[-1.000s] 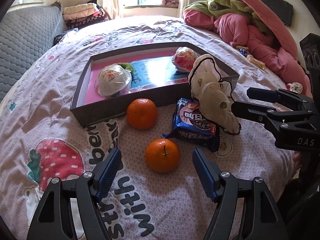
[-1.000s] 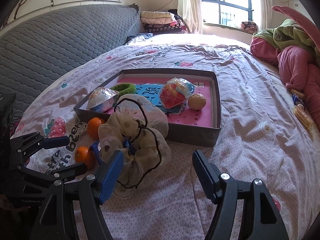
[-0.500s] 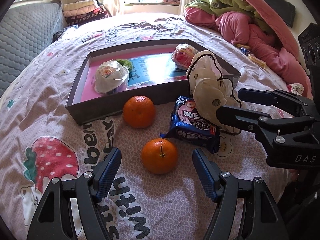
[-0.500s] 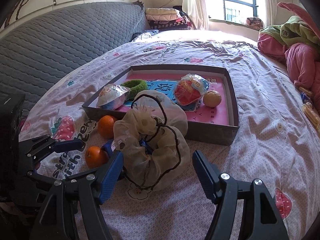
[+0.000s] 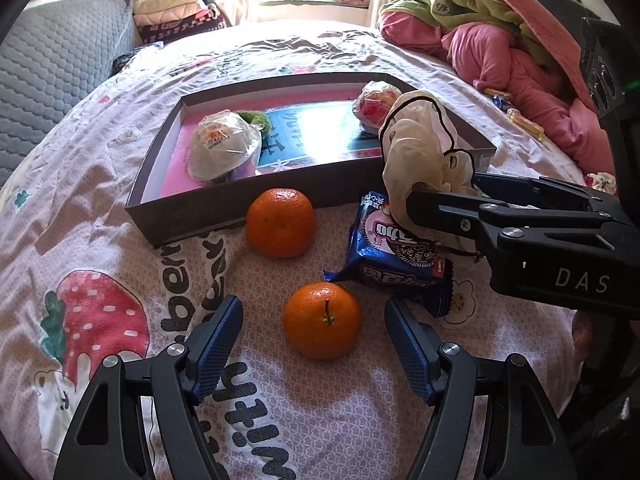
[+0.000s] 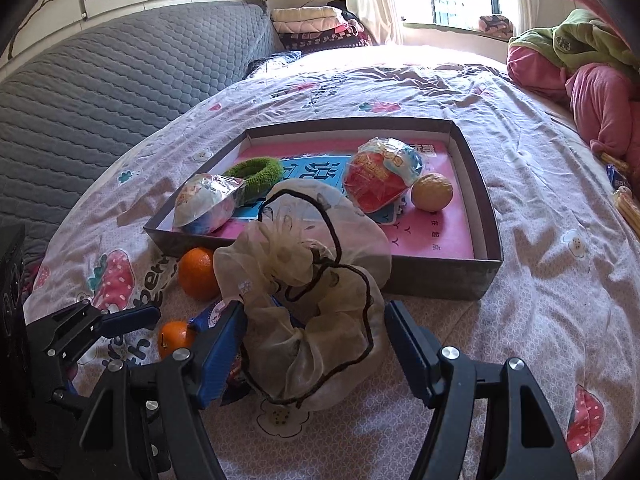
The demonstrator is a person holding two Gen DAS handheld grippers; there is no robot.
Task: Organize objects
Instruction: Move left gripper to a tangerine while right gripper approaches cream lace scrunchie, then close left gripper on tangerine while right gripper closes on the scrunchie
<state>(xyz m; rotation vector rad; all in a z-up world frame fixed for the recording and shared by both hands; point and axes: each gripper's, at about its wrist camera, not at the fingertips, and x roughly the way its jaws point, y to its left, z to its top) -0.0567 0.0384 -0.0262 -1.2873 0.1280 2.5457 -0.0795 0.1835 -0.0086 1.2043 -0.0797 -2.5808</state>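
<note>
While both my pairs of fingers stand released and grasp nothing, the sorting looks partly done. Low in the left wrist view, my left fingers point(image 5: 314, 346) straddle the near orange point(image 5: 322, 320) without touching it. Low in the right wrist view, my right fingers point(image 6: 314, 354) flank the gauzy cream scrunchie point(image 6: 310, 308); I cannot tell if the left pad brushes it. Mid-frame on the bed, a second orange point(image 5: 281, 222) and a blue cookie packet point(image 5: 394, 258), its Chinese print unreadable, also wait outside. Farther up, the box point(image 6: 436, 276) already holds two wrapped snacks point(image 6: 382, 180), a green hair tie point(image 6: 253, 174) and a gold ball point(image 6: 432, 192). "DAS" marks the right gripper body; the bedsheet reads "with".
</note>
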